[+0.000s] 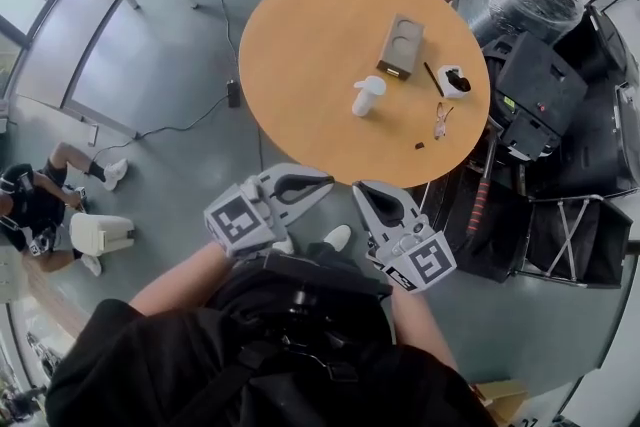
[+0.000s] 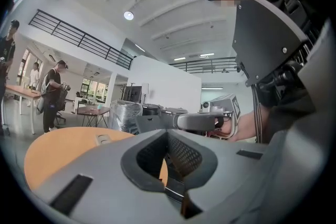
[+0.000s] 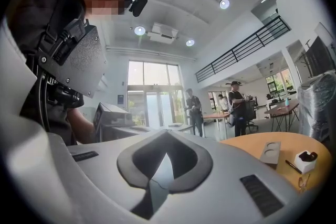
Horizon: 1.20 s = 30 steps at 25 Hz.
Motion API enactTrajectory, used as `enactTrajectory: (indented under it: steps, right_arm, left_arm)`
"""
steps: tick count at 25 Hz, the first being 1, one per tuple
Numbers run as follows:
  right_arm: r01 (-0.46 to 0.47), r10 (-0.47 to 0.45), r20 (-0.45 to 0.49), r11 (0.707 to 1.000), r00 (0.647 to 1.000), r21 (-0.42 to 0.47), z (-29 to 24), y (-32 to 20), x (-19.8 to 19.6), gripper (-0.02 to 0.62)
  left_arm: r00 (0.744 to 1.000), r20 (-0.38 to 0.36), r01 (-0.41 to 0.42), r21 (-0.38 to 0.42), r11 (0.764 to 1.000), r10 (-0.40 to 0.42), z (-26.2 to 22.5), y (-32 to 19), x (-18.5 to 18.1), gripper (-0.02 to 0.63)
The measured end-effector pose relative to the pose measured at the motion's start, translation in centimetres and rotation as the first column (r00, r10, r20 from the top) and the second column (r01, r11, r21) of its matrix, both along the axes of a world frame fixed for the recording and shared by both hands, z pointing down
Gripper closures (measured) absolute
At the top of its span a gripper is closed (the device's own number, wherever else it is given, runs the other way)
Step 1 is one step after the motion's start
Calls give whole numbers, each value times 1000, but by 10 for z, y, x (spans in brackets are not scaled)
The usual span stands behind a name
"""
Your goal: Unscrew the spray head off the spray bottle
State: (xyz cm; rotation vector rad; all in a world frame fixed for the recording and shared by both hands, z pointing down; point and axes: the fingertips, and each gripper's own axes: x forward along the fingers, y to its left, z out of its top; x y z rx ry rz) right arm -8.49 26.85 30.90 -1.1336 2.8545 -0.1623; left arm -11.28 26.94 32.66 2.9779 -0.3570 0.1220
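Nearest the body, the left hand-held gripper (image 1: 322,185) and the right hand-held gripper (image 1: 362,190) are shown side by side, short of the counter (image 1: 300,65) and roughly level. Both are clenched on nothing: in each gripper view the jaws are seen pressed tip to tip with nothing between them. Neither is touching anything on the counter.

Beyond them, toward the middle-right of the round counter, the spray bottle (image 1: 367,98) is seen standing upright, white, with the spray head (image 1: 372,84) still fitted. It is well apart from both hand-held grippers. To its right a pair of spectacles (image 1: 441,120), a pen (image 1: 433,78) and a small white cup (image 1: 455,80) are laid out. Just behind it a tan cardboard holder (image 1: 401,45) is placed.

The bottle is judged to be small, light plastic, stiff but smooth, so it may be expected to slide, spin or tip if only the top is turned. How full it is cannot be told. The body is best clasped low and firmly by one hand-held gripper. The head is best taken at the collar beneath the nozzle, where the threaded ring is presumed to sit, since the nozzle itself offers an uneven hold. Excess squeeze on the thin body is to be avoided
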Motion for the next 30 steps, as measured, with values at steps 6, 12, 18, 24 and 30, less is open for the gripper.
enactTrajectory:
  steps: [6,12,18,24,30]
  right_arm:
    - [33,-33,1,999,999,8,-4,-23,48,603]
    - [62,-62,12,998,998,9,-2,-44,90,603]
    - [90,-91,27,996,996,9,3,-56,122,603]
    - [111,-111,38,994,993,10,8,-61,143,603]
    - [114,-114,52,993,992,0,13,-70,148,604]
  left_arm:
    - [999,21,27,11,1000,-27,3,-20,49,606]
    - [998,21,59,12,998,-59,6,-39,92,606]
    - [996,29,87,14,996,-88,8,-52,128,606]
    - [993,41,109,18,994,-109,11,-53,148,606]
    - [991,58,117,11,993,-118,17,-59,151,606]
